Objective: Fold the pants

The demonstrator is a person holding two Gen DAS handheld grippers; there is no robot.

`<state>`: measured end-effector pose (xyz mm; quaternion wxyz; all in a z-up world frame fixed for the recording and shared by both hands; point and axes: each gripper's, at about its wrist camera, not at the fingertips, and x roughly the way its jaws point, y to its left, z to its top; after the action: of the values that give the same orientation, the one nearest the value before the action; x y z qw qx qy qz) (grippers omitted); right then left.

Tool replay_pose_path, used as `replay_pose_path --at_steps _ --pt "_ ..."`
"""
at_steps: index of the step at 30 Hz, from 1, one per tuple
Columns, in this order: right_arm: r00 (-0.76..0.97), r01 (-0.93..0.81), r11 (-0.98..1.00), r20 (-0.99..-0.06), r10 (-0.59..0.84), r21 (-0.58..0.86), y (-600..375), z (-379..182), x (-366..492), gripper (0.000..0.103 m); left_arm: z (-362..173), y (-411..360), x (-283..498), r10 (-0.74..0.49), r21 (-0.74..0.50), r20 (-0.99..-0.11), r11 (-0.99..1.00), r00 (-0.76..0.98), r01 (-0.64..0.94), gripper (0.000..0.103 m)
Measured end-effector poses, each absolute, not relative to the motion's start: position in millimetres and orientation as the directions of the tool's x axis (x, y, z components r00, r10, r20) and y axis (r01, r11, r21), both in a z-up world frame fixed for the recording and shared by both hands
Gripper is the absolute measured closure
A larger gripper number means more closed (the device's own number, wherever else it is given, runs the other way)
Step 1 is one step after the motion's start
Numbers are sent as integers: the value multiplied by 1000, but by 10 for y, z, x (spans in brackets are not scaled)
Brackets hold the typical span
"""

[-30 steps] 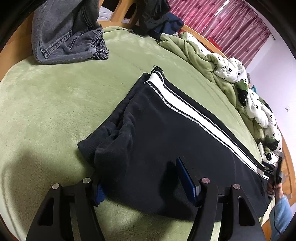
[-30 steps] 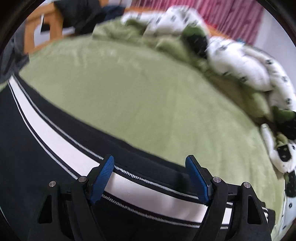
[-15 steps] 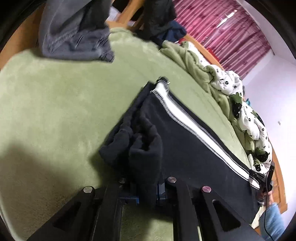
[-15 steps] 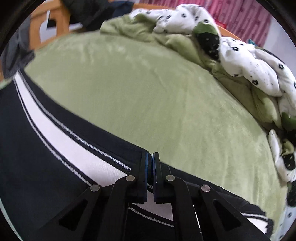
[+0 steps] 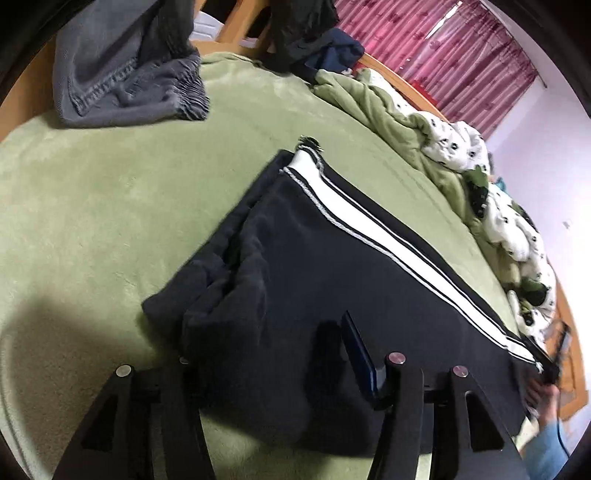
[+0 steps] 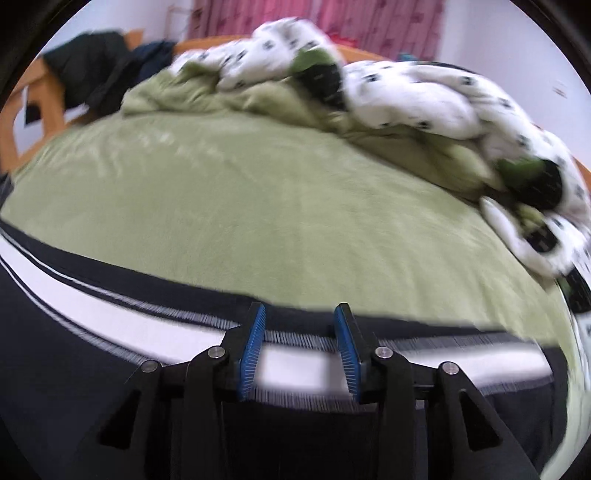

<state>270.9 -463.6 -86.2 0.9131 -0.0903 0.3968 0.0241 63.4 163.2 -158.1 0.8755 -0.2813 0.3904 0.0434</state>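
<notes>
Black pants (image 5: 314, 258) with a white side stripe (image 5: 388, 240) lie flat on the green bed cover (image 5: 110, 206). My left gripper (image 5: 273, 358) stands at their near hem with its jaws opening. Bunched black cloth sits between them and hides the left finger, while the right blue pad (image 5: 360, 354) is bare. In the right wrist view my right gripper (image 6: 300, 347) hovers over the white stripe (image 6: 147, 325) at the pants' (image 6: 74, 369) far edge. Its jaws are opening too, and both blue pads (image 6: 255, 347) are free of the cloth.
Grey pants (image 5: 125, 74) are heaped at the far left of the bed. Dark clothes (image 5: 303, 33) hang on the wooden frame behind. A crumpled green and white patterned quilt (image 6: 406, 96) runs along the far side. A person's hand and blue sleeve (image 5: 543, 402) show at the lower right.
Half a second ago both grippers were shut on the pants; both have since come apart. The cloth bunched by the left one has spread back out. The right view has rolled and shifted.
</notes>
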Motion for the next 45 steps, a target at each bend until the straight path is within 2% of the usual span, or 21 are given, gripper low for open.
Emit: replay_pose_path --at_steps 2,3,6,9,12,15,19,24,30,35,37,38,39,41,42,43,45 --pt "675 -74 992 -738 -26 -103 -4698 -771 2441 51 -1584 1714 585 -92 -457 -709 816 699 -355 65" --pt "669 -61 996 -743 -13 -71 -4732 -739 2273 49 -1592 1758 571 -79 -463 -710 801 700 -380 78" --pt "667 -32 999 -745 19 -3 -4796 -703 1744 49 -1618 1886 578 -117 -519 -706 756 698 -398 88" --pt "718 -8 999 -695 27 31 -4800 -686 1251 49 -1476 1837 593 -94 -486 -718 777 690 -399 89" --pt "752 48 998 -659 -9 41 -4834 -700 998 49 -1160 1630 657 -13 -374 -735 842 678 -389 89" --pt "744 50 993 -668 35 109 -4925 -727 910 49 -687 1213 793 64 -221 -722 922 689 -317 89" --pt "714 106 987 -700 9 120 -5101 -783 940 49 -167 574 964 67 -116 -689 973 722 -200 90" --pt "703 196 980 -700 -125 22 -5374 -764 914 49 141 -585 1116 10 -6 -647 1000 762 -17 91" --pt "722 295 954 -668 -183 57 -5890 -790 644 49 -258 -2015 1248 -101 29 -704 985 703 170 91" --pt "707 326 934 -694 -137 148 -6050 -901 561 48 -922 -2839 1115 -293 -126 -774 940 561 317 91" --pt "704 307 939 -700 -117 153 -5995 -928 578 49 -1129 -3011 1053 -301 -142 -803 935 514 326 91" --pt "704 294 945 -701 -111 145 -5947 -932 589 49 -1194 -3056 1008 -270 -107 -810 941 521 321 91" --pt "706 282 950 -699 -111 135 -5889 -930 597 49 -1207 -3062 968 -266 -95 -809 939 524 331 87" --pt "713 254 958 -695 -92 134 -5792 -918 613 49 -1151 -2962 891 -302 -118 -816 922 492 369 68" --pt "715 242 961 -695 -82 136 -5749 -915 619 48 -1108 -2898 875 -315 -135 -818 918 481 372 53" --pt "717 226 964 -694 -67 140 -5691 -904 635 48 -1009 -2739 808 -332 -157 -805 919 492 362 41" --pt "722 187 970 -692 -29 155 -5567 -884 676 47 -868 -2474 717 -349 -173 -774 919 529 353 35"
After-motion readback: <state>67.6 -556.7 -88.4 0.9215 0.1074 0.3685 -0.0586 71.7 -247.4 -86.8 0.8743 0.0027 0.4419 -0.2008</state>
